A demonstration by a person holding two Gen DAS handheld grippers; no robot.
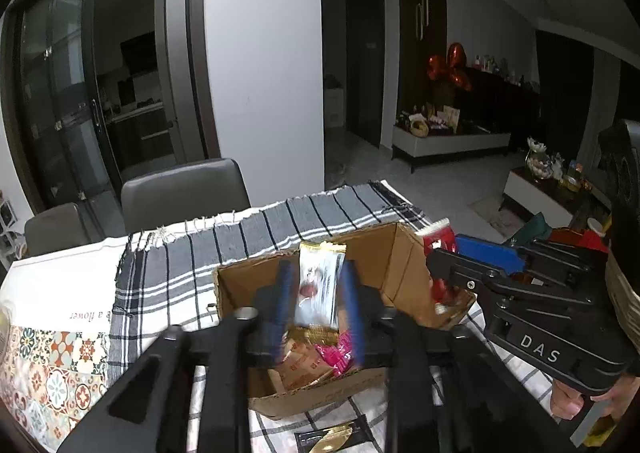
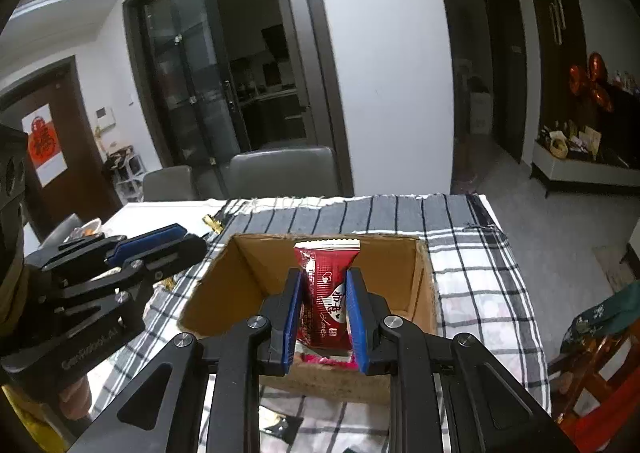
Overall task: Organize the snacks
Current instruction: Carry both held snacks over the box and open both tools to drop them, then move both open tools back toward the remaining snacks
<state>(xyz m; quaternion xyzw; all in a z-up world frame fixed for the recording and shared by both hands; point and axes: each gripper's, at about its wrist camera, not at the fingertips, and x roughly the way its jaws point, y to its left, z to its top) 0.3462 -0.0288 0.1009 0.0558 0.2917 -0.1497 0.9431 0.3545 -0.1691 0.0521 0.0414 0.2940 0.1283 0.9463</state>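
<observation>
An open cardboard box (image 1: 404, 265) (image 2: 248, 265) stands on a grey checked cloth. My left gripper (image 1: 318, 285) is shut on a white snack packet with gold ends (image 1: 318, 285), held above the box. My right gripper (image 2: 323, 293) is shut on a red snack packet (image 2: 326, 285), also above the box; it shows in the left wrist view (image 1: 440, 249) at the box's right wall. Inside the box lie a pink packet (image 1: 336, 357) and a tan packet (image 1: 300, 365). The left gripper shows in the right wrist view (image 2: 152, 241) to the left of the box.
A black and gold packet (image 1: 332, 439) lies on the cloth in front of the box. Grey chairs (image 1: 184, 189) stand behind the table. A patterned table cover (image 1: 52, 349) lies to the left. A low side table (image 1: 536, 193) with items stands at the right.
</observation>
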